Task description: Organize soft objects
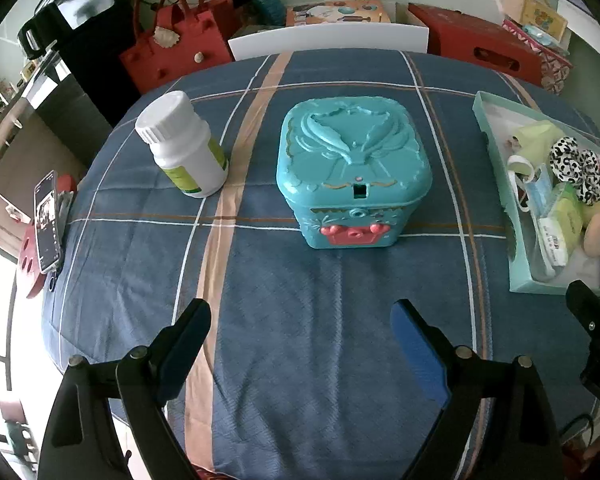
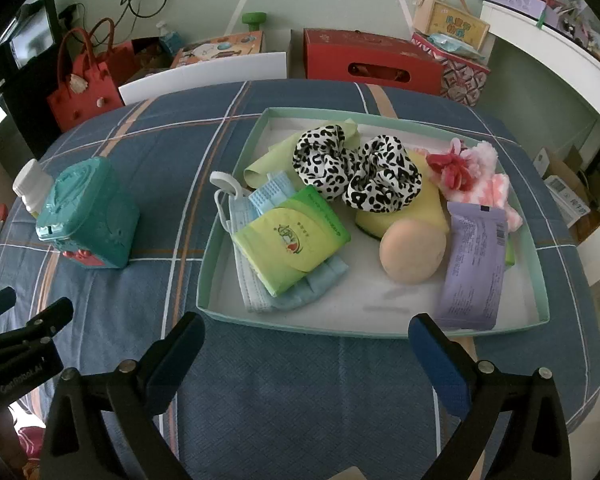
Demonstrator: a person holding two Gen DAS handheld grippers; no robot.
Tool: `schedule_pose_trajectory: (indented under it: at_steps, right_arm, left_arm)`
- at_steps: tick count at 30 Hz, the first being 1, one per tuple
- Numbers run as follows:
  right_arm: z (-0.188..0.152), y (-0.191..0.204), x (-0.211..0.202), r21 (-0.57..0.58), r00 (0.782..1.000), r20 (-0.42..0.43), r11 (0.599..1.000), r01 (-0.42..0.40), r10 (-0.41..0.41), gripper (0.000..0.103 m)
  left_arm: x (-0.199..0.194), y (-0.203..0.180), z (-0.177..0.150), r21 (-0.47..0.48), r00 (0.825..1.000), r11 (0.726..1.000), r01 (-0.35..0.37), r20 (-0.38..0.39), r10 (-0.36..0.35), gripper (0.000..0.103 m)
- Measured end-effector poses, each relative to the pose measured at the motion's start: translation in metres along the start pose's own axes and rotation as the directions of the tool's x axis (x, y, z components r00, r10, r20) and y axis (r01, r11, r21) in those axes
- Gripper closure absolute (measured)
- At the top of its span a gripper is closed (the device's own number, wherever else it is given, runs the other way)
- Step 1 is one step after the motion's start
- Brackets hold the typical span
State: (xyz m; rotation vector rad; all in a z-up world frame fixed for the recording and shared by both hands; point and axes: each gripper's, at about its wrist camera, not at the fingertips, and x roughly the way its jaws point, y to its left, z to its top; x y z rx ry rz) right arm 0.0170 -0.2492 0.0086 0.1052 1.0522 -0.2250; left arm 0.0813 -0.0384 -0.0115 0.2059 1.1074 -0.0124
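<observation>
Both the left tongs (image 1: 302, 316) and right tongs (image 2: 306, 328) hang spread and empty over the blue plaid-covered desk (image 1: 284, 320), while the soft things, among them the leopard-print scrunchies (image 2: 356, 170), already lie heaped in the shallow mint cardboard tray (image 2: 542, 280) at twelve o'clock of the right tongs, a scene fitting either a sorted tray or one awaiting sorting.

Black tongs (image 1: 302, 322), blue pads (image 2: 440, 360), silver screws.
</observation>
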Motion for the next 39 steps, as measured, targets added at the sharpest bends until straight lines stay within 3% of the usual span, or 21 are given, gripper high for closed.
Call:
schedule_pose_trajectory:
  at_steps: [39]
  right_arm:
    - [-0.0006,-0.0017,0.0008,0.001,1.0,0.002,1.0,0.004,-0.004,0.0]
  left_arm:
    - [-0.0046,0.0005,-0.0018,-0.004,1.0,1.0,-0.008,0.015,0.008,0.011]
